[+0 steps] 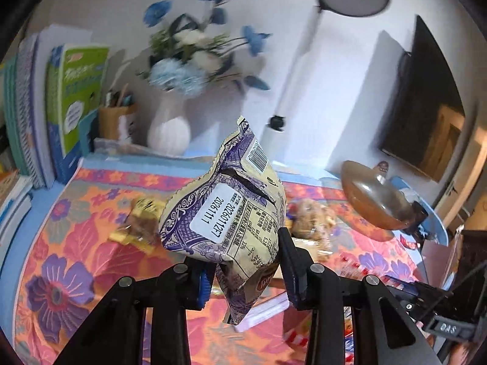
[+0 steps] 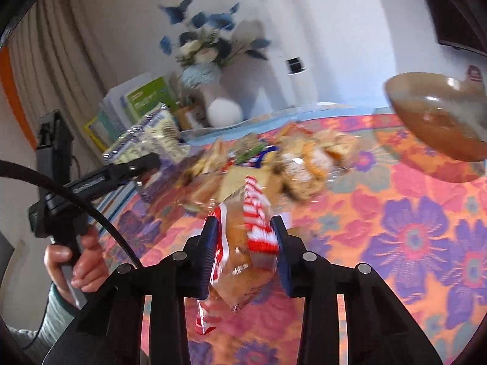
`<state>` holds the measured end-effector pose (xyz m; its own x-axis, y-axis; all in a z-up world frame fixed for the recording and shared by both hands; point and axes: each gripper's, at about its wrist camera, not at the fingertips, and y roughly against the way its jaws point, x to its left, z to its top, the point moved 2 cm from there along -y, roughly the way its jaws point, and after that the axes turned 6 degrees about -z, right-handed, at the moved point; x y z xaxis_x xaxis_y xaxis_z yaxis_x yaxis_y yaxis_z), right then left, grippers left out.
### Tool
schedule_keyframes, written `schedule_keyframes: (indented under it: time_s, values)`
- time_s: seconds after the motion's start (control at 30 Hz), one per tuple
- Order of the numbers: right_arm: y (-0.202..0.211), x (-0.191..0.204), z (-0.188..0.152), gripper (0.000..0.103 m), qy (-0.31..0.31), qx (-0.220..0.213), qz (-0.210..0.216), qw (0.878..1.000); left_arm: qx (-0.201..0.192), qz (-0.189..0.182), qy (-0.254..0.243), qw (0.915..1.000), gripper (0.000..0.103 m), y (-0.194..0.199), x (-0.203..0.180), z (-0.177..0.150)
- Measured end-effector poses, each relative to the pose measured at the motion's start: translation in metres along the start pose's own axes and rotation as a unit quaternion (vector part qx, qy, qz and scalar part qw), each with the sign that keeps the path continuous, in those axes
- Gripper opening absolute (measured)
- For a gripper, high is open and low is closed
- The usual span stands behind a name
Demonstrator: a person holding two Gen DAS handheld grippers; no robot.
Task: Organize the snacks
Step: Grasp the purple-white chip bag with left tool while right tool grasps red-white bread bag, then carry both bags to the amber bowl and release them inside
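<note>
Left wrist view: the left gripper [image 1: 243, 270] has its two fingers [image 1: 203, 283] clamped on one cream-and-purple snack bag [image 1: 225, 210], pinched at its lower end and held clear above the flowered tabletop [image 1: 70, 243]. The bag stands up at twelve o'clock from the fingers, barcode at its top. Behind it, at ten o'clock, lies one gold-wrapped snack [image 1: 138, 222]; at two o'clock sits one clear bag of biscuits [image 1: 313, 219]. One brown glass bowl [image 1: 374, 200] rests further out at three o'clock. One white vase [image 1: 169, 130] with blue flowers stands at the far edge, a row of books [image 1: 76, 97] to its nine o'clock.

Right wrist view: the right gripper [image 2: 245, 252] has its two fingers [image 2: 281, 258] closed on one red-and-white striped packet [image 2: 243, 243], clear film showing something brown inside, lifted off the cloth. At twelve o'clock a blurred heap of snacks [image 2: 274, 158] lies on the tabletop; the count there is beyond telling. The bowl sits at two o'clock. At nine o'clock the person's left hand [image 2: 76, 261] grips the other tool, the purple bag in its tips.
</note>
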<state>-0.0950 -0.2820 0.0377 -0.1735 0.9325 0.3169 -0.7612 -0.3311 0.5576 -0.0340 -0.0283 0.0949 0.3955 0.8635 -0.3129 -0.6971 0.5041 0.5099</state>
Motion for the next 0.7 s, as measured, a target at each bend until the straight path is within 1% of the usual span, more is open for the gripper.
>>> schedule_keyframes:
  time_s: [0.07, 0.1, 0.13, 0.17, 0.23, 0.27, 0.33, 0.43, 0.5, 0.57, 0.63, 0.7]
  values:
    - [0.003, -0.02, -0.004, 0.036, -0.037, 0.005, 0.007, 0.999, 0.001, -0.004, -0.008, 1.0, 0.036, -0.001, -0.008, -0.001]
    - [0.005, -0.027, -0.007, 0.04, -0.049, 0.004, 0.005, 0.999, 0.003, -0.007, -0.008, 0.9999, 0.036, -0.002, -0.01, -0.003]
    - [0.007, -0.035, -0.01, 0.05, -0.062, 0.004, -0.001, 0.998, 0.006, -0.008, -0.008, 0.9999, 0.036, -0.003, -0.012, -0.005]
    - [0.01, -0.043, -0.014, 0.068, -0.075, 0.005, -0.01, 0.997, 0.009, -0.009, -0.008, 0.9999, 0.036, -0.003, -0.012, -0.007]
    - [0.015, -0.05, -0.018, 0.084, -0.086, 0.009, -0.009, 0.996, 0.013, -0.01, -0.007, 0.9998, 0.036, -0.003, -0.011, -0.011]
    - [0.017, -0.05, -0.021, 0.084, -0.088, 0.018, 0.0, 0.996, 0.014, -0.01, -0.005, 0.9998, 0.036, -0.002, -0.01, -0.012]
    - [0.016, -0.046, -0.023, 0.084, -0.091, 0.032, 0.002, 0.995, 0.01, -0.014, 0.0, 0.9998, 0.036, 0.002, -0.007, -0.014]
    - [0.004, -0.037, -0.037, 0.085, -0.102, 0.071, 0.007, 0.992, 0.001, -0.018, 0.002, 0.9998, 0.036, 0.009, -0.004, -0.013]
    - [-0.011, -0.03, -0.045, 0.085, -0.114, 0.099, 0.031, 0.988, -0.005, -0.022, 0.002, 0.9997, 0.036, 0.013, -0.003, -0.013]
    - [-0.027, -0.021, -0.048, 0.085, -0.127, 0.112, 0.051, 0.984, -0.01, -0.022, -0.002, 0.9997, 0.036, 0.016, -0.002, -0.011]
    - [-0.033, -0.013, -0.045, 0.086, -0.128, 0.101, 0.029, 0.986, -0.01, -0.015, -0.013, 0.9998, 0.036, 0.018, -0.003, -0.011]
    - [-0.037, -0.008, -0.042, 0.082, -0.128, 0.091, 0.0, 0.988, 0.001, -0.006, -0.02, 0.9998, 0.036, 0.017, 0.001, -0.013]
